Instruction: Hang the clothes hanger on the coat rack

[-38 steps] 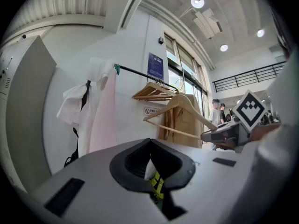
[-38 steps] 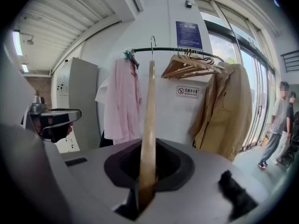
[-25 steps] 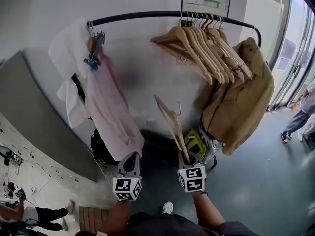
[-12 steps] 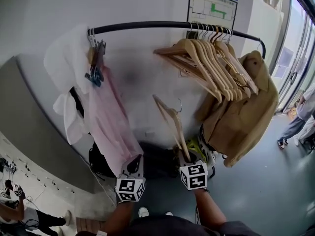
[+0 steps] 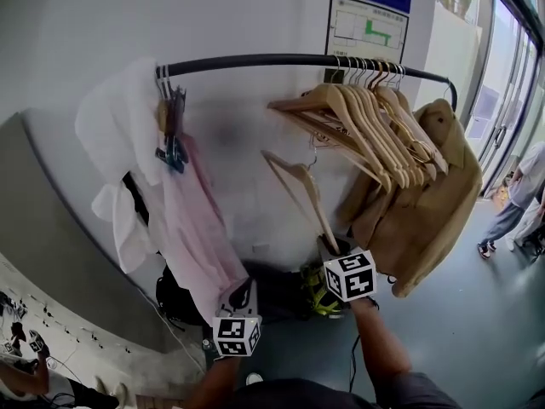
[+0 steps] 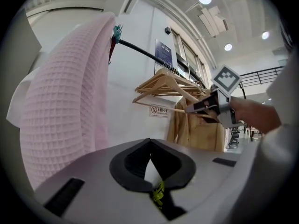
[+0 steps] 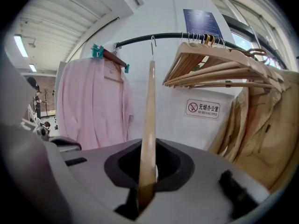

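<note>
Against white wall [image 5: 85,24], black coat rack [image 5: 255,60], grey floor [image 5: 477,331]

Head view high, facing rack rail [image 5: 255,59], both gripper views low and close, all sharing that rail

Office-building entrance hall.
I see a coat rack [image 5: 255,60] against a white wall, a no-smoking sign [image 7: 202,109], a posted floor plan [image 5: 366,29] and tall glass doors [image 5: 511,79] beside it.
</note>
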Demonstrator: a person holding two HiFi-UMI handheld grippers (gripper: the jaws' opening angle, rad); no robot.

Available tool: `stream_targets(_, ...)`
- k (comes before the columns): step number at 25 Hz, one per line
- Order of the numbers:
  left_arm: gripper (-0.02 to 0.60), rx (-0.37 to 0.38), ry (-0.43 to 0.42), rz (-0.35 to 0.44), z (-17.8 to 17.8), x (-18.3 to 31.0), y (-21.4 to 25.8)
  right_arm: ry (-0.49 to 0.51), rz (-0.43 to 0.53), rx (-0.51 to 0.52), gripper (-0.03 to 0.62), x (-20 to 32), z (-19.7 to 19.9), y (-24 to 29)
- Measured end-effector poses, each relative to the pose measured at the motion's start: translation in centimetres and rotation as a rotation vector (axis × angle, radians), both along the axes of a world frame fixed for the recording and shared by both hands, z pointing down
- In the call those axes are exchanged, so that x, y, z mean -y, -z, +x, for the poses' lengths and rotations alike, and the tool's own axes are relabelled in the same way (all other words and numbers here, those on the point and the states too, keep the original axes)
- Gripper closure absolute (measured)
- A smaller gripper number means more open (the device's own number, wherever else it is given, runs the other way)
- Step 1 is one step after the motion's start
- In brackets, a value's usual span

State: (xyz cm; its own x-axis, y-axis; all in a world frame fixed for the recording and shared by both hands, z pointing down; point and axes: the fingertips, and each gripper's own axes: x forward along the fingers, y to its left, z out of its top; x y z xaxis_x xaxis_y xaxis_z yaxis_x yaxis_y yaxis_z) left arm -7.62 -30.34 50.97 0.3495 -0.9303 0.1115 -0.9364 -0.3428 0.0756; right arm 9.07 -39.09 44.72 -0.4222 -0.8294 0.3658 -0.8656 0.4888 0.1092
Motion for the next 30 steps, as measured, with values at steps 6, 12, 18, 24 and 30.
stream_targets(6,0.572,-0.001,-0.027,-0.031,-0.6,-0.6,-1.3,-0.001,0.008,0.035,0.553,4.1,-1.4,6.3)
stream_targets(12,0.572,-0.018,-0.052,-0.03,-0.9,-1.2,-1.5,0.001,0.052,0.04,0.553,6.5,-2.2,13.6)
stream_targets(18,0.572,-0.033,-0.069,-0.028,-0.6,-2.2,-1.7,0.005,0.038,0.025,0.553,7.7,-2.0,18.3)
stream_targets(24,0.572,-0.033,-0.071,-0.014,-1.1,-2.6,-1.1,0.023,-0.05,0.019,0.553,8.4,-2.5,17.5)
stream_targets(30,0.572,-0.037,-0.056,-0.023,-1.7,-3.2,-1.5,0.036,-0.084,0.023,0.553,8.5,-2.8,16.4)
